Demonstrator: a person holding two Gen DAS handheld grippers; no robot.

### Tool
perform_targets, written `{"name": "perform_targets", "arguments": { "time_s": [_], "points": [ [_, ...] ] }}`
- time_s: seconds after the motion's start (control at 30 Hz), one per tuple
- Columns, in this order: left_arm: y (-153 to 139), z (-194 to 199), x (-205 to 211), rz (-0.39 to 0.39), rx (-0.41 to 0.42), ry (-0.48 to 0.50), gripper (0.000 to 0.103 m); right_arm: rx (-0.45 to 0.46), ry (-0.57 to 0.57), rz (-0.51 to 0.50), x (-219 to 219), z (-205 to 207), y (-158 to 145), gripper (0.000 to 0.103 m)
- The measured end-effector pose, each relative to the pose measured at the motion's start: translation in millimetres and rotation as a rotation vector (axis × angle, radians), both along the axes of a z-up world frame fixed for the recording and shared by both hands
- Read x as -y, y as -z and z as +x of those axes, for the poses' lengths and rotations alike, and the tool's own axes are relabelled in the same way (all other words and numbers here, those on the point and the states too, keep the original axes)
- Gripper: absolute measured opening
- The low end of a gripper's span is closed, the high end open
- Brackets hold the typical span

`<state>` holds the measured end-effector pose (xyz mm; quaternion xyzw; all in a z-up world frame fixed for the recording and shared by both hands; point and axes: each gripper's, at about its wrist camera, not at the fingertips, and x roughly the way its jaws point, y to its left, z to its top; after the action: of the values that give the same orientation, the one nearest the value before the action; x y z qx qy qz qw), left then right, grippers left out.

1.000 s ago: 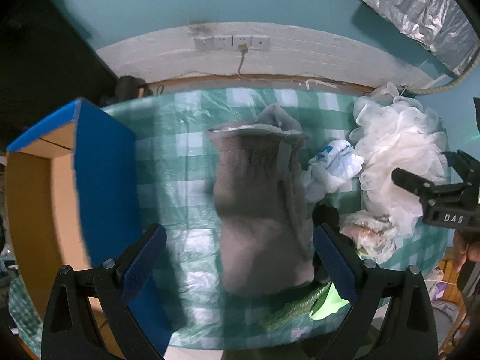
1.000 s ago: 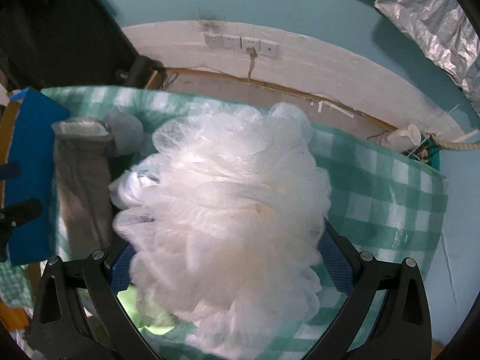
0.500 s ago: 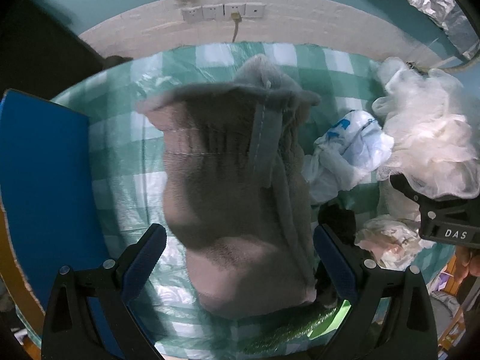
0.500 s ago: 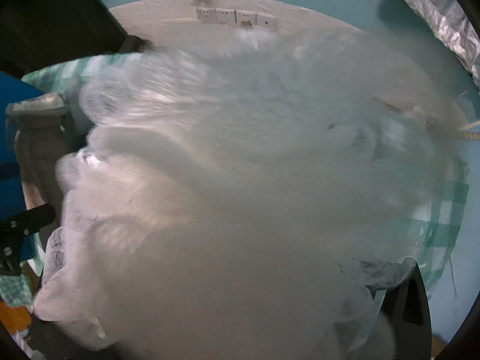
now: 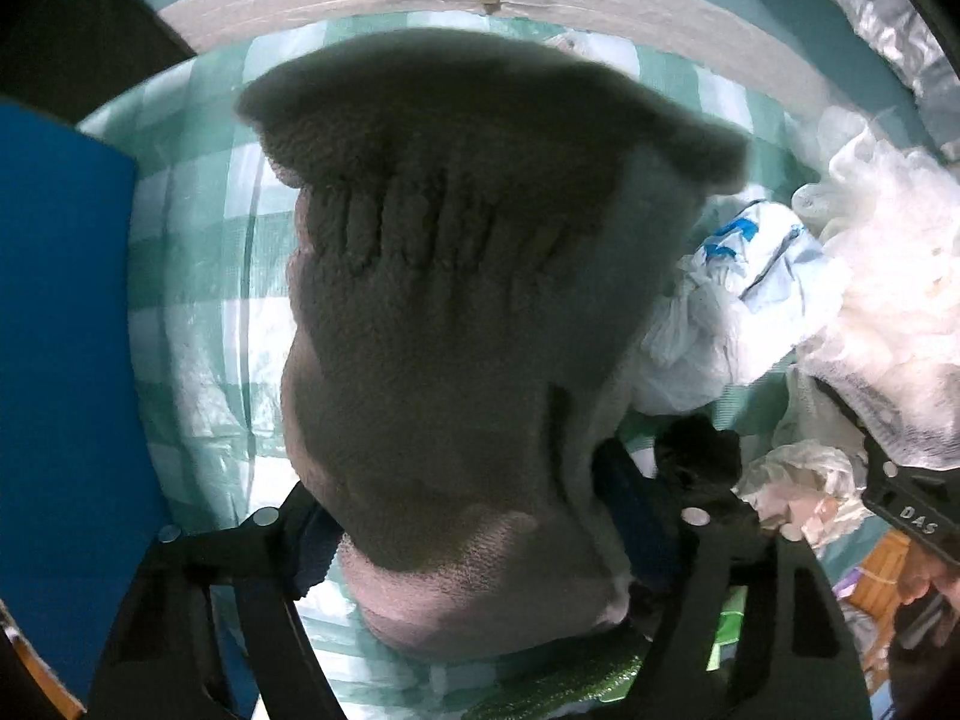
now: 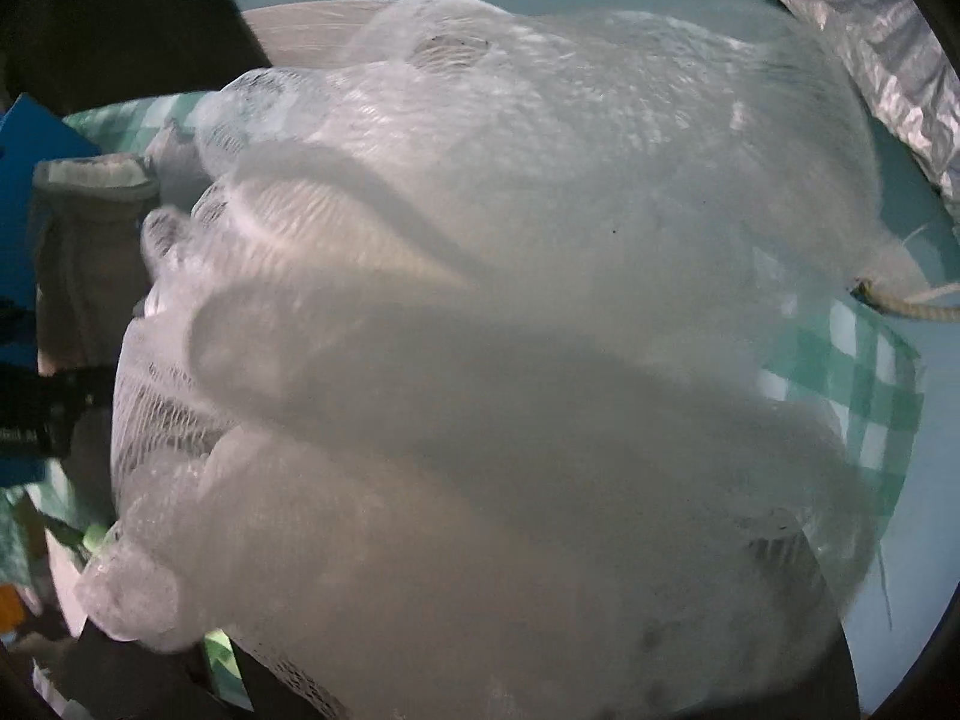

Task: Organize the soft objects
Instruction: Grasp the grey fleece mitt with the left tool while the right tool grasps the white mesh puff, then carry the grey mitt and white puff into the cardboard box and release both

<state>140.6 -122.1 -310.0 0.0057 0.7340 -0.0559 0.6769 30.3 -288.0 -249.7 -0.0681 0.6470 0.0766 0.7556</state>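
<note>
Both grippers have come down with jaws just closing, the left gripper [image 5: 474, 546] around the grey fleecy sock [image 5: 456, 324] on the checked cloth [image 5: 198, 276], the right gripper apparently into the white mesh sponge [image 6: 480, 330], its jaws hidden, so squeeze fully before lifting.

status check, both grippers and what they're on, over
Left gripper closing around grey sock, pads at its sides. Right gripper closing, buried in white mesh sponge, grip unclear. Plastic bag crowds alongside.

Black left gripper [image 5: 474, 546], blue-padded jaws, silver screws.
</note>
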Motion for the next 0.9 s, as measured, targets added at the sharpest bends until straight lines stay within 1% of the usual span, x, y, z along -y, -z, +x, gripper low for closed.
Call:
{"name": "perform_targets", "arguments": {
  "time_s": [0.03,0.1,0.13,0.17,0.2,0.3,0.4,0.43,0.53,0.57,0.73,0.77,0.8,0.87,0.9],
  "points": [
    [-0.4,-1.0,-1.4,-0.009,0.007,0.000,0.068,0.003,-0.005,-0.001,0.1,-1.9,-1.2,0.075],
    [-1.8,-4.4,-3.8,-0.033,0.015,0.009,0.055,0.013,-0.013,0.001,1.3,-6.3,-5.0,0.071],
    [-3.5,-6.1,-2.6,-0.037,0.019,0.011,0.052,0.016,-0.014,0.003,1.3,-7.7,-6.5,0.069],
    [-6.1,-9.2,-8.3,-0.044,0.025,0.014,0.045,0.020,-0.016,0.005,1.7,-10.0,-8.6,0.066],
    [-6.5,-10.9,-9.9,-0.051,0.031,0.018,0.040,0.024,-0.017,0.007,2.2,-11.8,-10.7,0.065],
    [-9.0,-18.1,-14.6,-0.050,0.055,0.032,0.031,0.038,-0.017,0.014,1.9,-17.9,-16.4,0.062],
    [-14.1,-24.3,-15.8,-0.028,0.089,0.058,0.028,0.052,-0.025,0.014,-0.4,-24.3,-20.4,0.060],
    [-18.1,-32.3,-21.7,-0.025,0.097,0.063,0.027,0.059,-0.031,0.012,-1.7,-26.3,-23.4,0.059],
    [-22.6,-43.5,-26.4,-0.009,0.127,0.076,0.027,0.079,-0.049,0.003,-5.5,-34.1,-31.3,0.059],
    [-31.0,-43.9,-23.9,-0.009,0.130,0.078,0.027,0.084,-0.053,-0.001,-5.5,-36.0,-33.9,0.059],
    [-44.4,-59.7,-30.9,0.022,0.190,0.089,0.027,0.115,-0.065,-0.013,-16.2,-43.8,-44.7,0.058],
    [-34.7,-51.8,-39.5,0.032,0.202,0.093,0.027,0.119,-0.067,-0.016,-25.6,-39.5,-43.9,0.058],
    [-37.0,-53.9,-41.4,0.041,0.213,0.096,0.027,0.125,-0.070,-0.017,-27.2,-41.1,-47.5,0.058],
    [-40.4,-59.7,-43.5,0.063,0.235,0.105,0.027,0.133,-0.072,-0.020,-36.1,-35.7,-45.4,0.058],
    [-42.9,-68.5,-24.6,0.073,0.244,0.107,0.027,0.138,-0.073,-0.023,-36.3,-36.4,-48.4,0.058]
  ]
}}
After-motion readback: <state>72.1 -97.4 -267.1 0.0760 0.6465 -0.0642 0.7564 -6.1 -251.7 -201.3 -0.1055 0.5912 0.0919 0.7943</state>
